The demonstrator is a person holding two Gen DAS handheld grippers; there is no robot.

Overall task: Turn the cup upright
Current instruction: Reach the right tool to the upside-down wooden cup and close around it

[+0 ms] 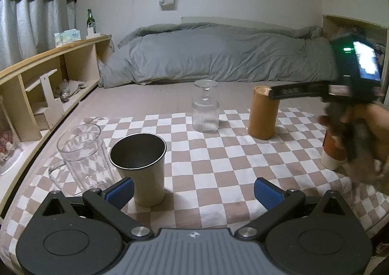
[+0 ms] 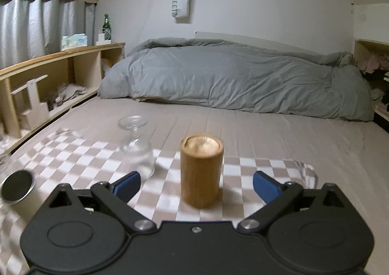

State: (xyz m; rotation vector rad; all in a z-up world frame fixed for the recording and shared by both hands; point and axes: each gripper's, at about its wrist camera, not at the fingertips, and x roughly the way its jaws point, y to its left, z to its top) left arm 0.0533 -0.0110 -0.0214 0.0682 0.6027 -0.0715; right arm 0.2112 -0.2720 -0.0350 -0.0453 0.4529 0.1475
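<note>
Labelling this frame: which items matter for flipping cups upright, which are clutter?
Job:
- wooden cup, upside down, between right tool fingers
- stemmed glass, upside down

Clutter:
- steel cup, already upright
- clear mug, upright
- green bottle
- tissue box

Blur, hidden parts and cut edges

In the right wrist view the checked cloth (image 2: 73, 153) and the wooden cup (image 2: 201, 173) are blurred, and the metal cup (image 2: 17, 188) is cut by the left edge. In the left wrist view the hand (image 1: 364, 134) is blurred and hides most of an orange and white cup (image 1: 331, 153); the right gripper's (image 1: 274, 94) fingers cannot be made out.
</note>
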